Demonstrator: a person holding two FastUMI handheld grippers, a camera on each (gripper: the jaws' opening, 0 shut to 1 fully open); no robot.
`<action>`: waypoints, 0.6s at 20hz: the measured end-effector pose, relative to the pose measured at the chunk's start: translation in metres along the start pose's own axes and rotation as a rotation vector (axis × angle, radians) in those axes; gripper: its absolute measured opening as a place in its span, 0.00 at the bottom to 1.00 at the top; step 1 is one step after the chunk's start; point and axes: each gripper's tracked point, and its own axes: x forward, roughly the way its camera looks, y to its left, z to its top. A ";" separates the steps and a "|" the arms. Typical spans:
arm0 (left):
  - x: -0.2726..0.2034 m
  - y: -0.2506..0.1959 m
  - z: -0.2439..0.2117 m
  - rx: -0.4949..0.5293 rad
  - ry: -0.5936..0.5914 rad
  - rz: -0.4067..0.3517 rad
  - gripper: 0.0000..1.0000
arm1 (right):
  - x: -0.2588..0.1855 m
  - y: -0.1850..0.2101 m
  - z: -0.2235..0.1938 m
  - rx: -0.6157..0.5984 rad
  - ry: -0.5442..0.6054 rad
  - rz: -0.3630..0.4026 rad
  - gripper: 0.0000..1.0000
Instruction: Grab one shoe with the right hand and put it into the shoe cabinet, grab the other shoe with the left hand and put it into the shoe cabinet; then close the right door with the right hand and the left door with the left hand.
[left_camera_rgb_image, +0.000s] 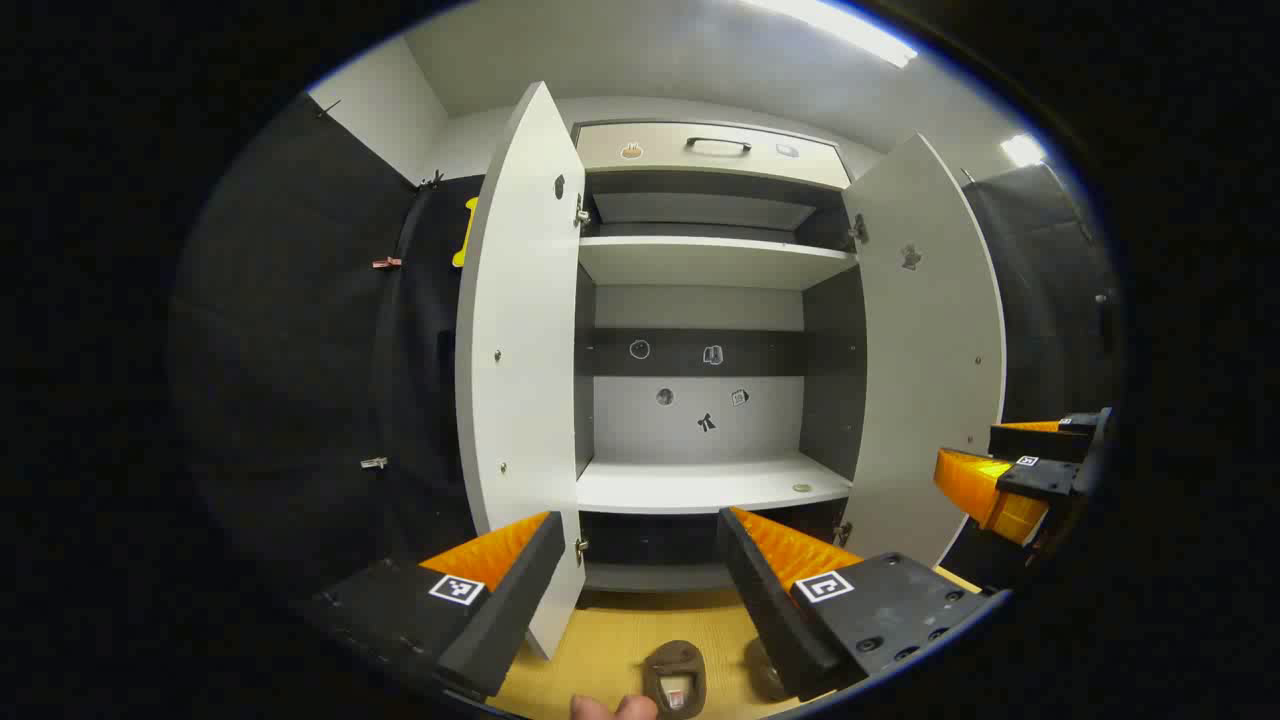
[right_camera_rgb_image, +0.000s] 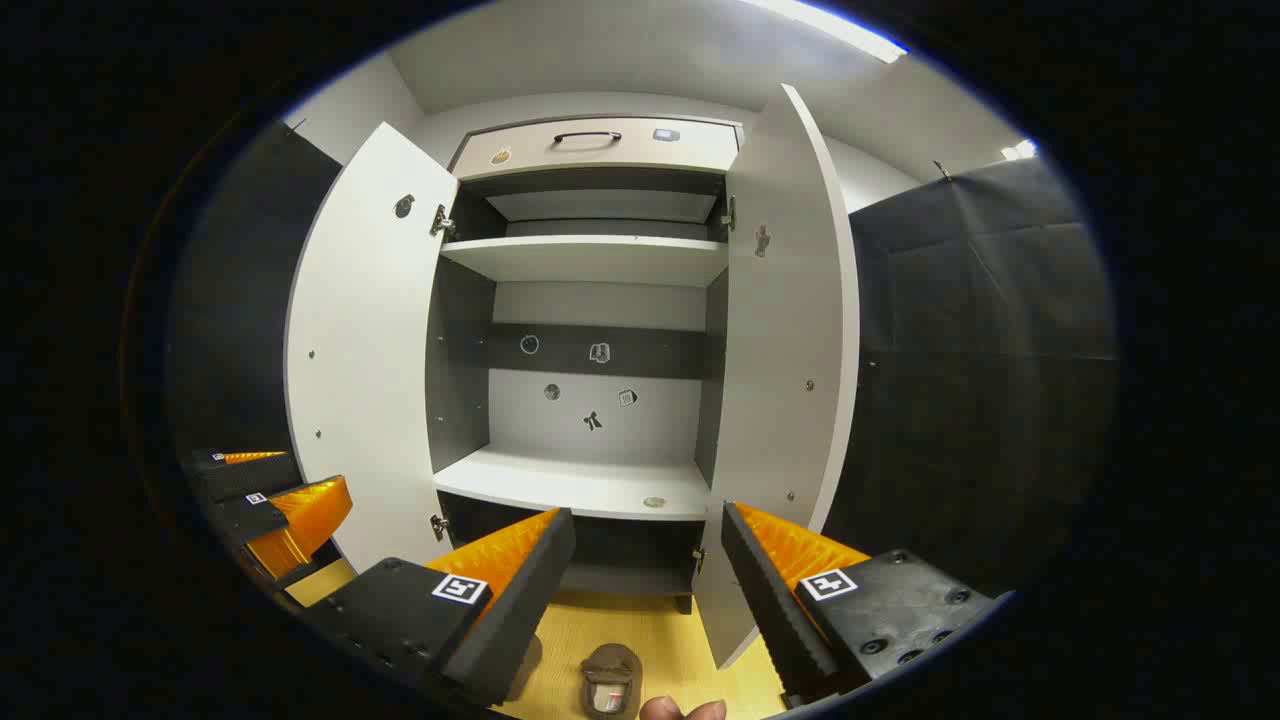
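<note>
While both cabinet doors stand swung wide, the left gripper (left_camera_rgb_image: 640, 560) is released, its fingers spread with nothing between them, aimed at the shoe cabinet (left_camera_rgb_image: 700, 480) straight ahead. One brown shoe (left_camera_rgb_image: 675, 675) lies on the yellow floor (left_camera_rgb_image: 610, 640) just below and ahead of it, and a second shoe (left_camera_rgb_image: 762, 668) sits partly hidden behind its right finger. The right gripper (right_camera_rgb_image: 648, 560) is likewise released and empty, facing the cabinet's bare white shelf (right_camera_rgb_image: 580, 485), with the left door (right_camera_rgb_image: 365, 350) and right door (right_camera_rgb_image: 790, 330) to either side
</note>
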 end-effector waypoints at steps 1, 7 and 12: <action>0.000 0.000 0.001 0.003 -0.001 -0.001 0.97 | 0.001 0.000 0.000 -0.003 0.001 -0.001 0.97; 0.002 -0.003 0.001 0.024 -0.004 -0.005 0.97 | 0.003 -0.002 -0.001 0.005 0.003 -0.004 0.97; 0.006 -0.004 -0.002 0.025 0.005 -0.003 0.97 | 0.006 -0.004 -0.002 0.011 0.005 -0.004 0.97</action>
